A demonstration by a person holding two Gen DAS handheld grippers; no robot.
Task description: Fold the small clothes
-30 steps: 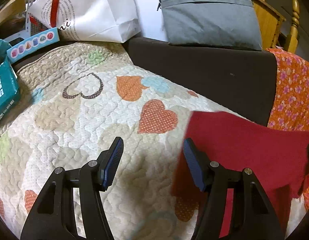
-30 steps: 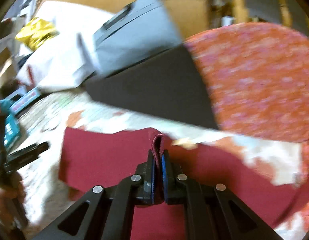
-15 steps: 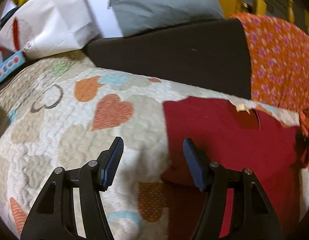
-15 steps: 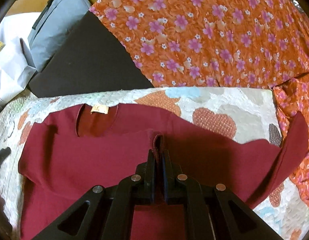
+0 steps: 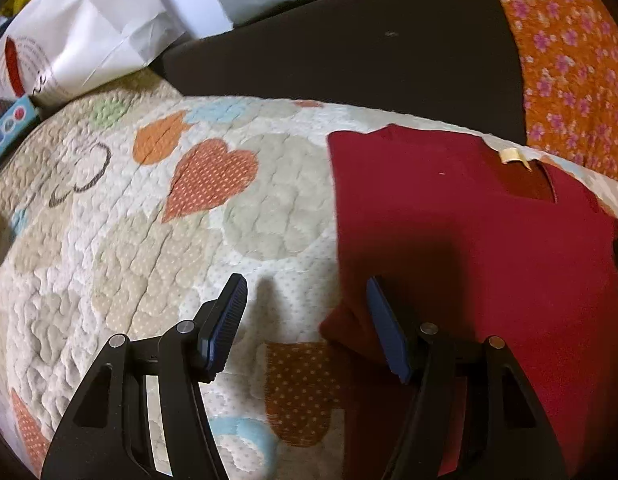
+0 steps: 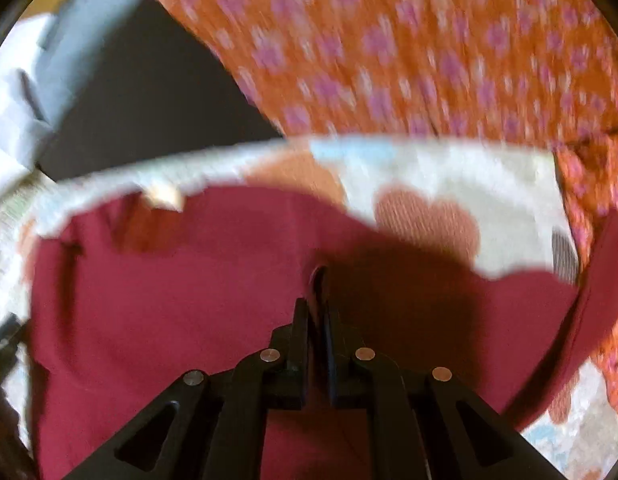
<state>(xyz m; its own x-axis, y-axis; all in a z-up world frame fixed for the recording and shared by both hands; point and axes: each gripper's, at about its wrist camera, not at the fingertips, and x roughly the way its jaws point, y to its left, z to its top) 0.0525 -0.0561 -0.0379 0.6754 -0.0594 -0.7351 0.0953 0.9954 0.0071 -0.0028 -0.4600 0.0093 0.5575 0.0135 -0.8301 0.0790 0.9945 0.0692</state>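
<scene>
Quilted cream bedcover with orange, blue and green heart patches (image 5: 157, 240) fills the scene, and on it lies the task's thing: a small dark red knit shirt with a pale neck label (image 5: 469, 240). The shirt is spread mostly flat toward the right side of the cover, neck opening facing the far edge.

The right hand-held gripper (image 6: 317, 312) is clenched on a pinch of the red fabric near the shirt's middle, raising a small upright ridge of cloth between its closed jaws. That view is blurred. The left hand-held gripper (image 5: 305, 320) is released, jaws wide apart, hovering low over the shirt's left edge; its right blue-padded finger (image 5: 385, 332) sits above the red cloth and the other above bare quilt. It holds nothing.

Folding looks barely begun. The left edge appears slightly rumpled, and at the far right of the right wrist view a part of the shirt, likely a sleeve, lies out over the quilt edge. No finished fold can be seen, so the side folds and the final fold seem still to do.

Bare quilt to the left of the shirt gives open room. Just behind the neck edge stands a dark brown cushion (image 5: 349, 48), and an orange cloth with pink flowers (image 6: 389, 40) crowds the right side. White paper bag with red print (image 5: 81, 40) sits well apart at far left.
</scene>
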